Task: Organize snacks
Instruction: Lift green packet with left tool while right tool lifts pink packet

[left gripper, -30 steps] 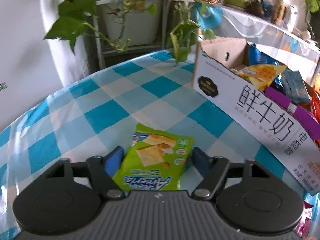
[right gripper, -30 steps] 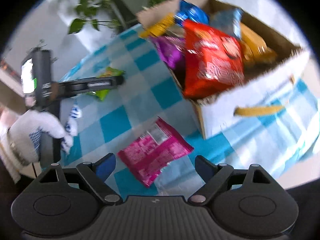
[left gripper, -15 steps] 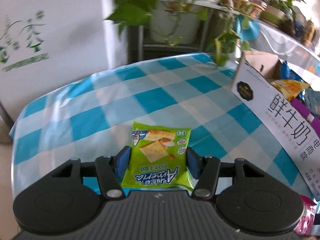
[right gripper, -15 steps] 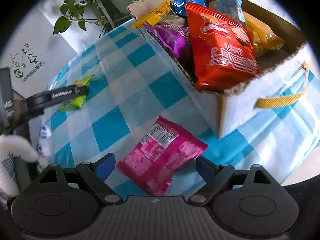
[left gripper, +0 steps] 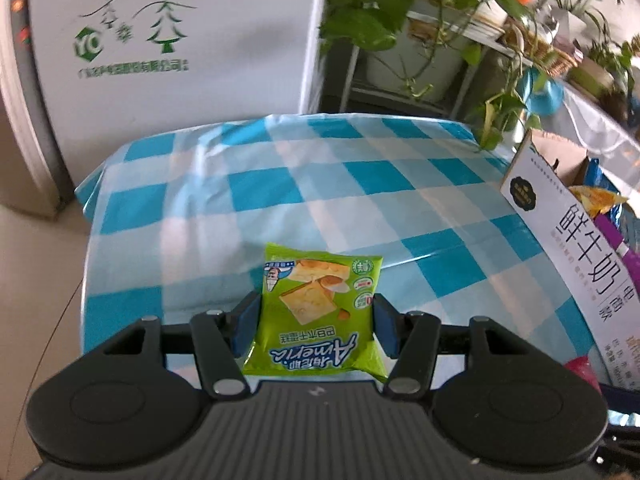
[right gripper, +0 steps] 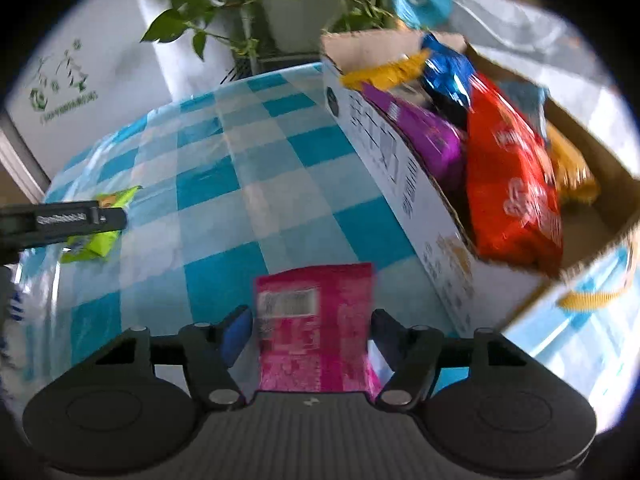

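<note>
Pink packet (right gripper: 316,320) blurred, near end hidden under right gripper (right gripper: 310,330), long axis along closing jaws, left gripper (left gripper: 316,322) clenched on green packet (left gripper: 318,312)

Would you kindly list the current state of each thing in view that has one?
left gripper: shut on the green snack packet.
right gripper: jaws closing around the pink snack packet, a gap showing at the left pad.
cardboard box: open-topped, holding several packets.
red snack bag: leaning inside the box.
</note>
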`<action>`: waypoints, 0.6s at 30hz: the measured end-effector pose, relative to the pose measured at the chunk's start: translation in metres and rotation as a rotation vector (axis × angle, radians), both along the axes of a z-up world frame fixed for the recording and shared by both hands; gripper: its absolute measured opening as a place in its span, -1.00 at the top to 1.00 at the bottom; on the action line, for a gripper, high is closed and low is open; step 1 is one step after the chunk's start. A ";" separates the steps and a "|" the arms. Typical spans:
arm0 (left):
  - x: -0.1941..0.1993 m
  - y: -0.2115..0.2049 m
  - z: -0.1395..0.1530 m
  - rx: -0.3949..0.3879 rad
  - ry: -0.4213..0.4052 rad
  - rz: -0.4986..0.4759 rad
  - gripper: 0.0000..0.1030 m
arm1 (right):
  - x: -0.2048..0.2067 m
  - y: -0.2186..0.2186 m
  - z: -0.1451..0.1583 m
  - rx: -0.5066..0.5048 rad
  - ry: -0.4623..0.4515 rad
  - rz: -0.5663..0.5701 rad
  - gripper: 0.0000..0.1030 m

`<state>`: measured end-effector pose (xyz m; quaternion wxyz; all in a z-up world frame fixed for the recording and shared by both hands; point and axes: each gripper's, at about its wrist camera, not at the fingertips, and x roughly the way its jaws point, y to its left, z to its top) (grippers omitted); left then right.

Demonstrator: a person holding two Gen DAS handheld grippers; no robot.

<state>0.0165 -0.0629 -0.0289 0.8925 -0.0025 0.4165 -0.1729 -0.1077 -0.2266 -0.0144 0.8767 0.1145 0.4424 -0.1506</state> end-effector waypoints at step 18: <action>-0.020 -0.018 -0.010 0.105 0.008 -0.096 -0.99 | 0.000 0.004 0.002 0.017 0.005 0.075 -0.52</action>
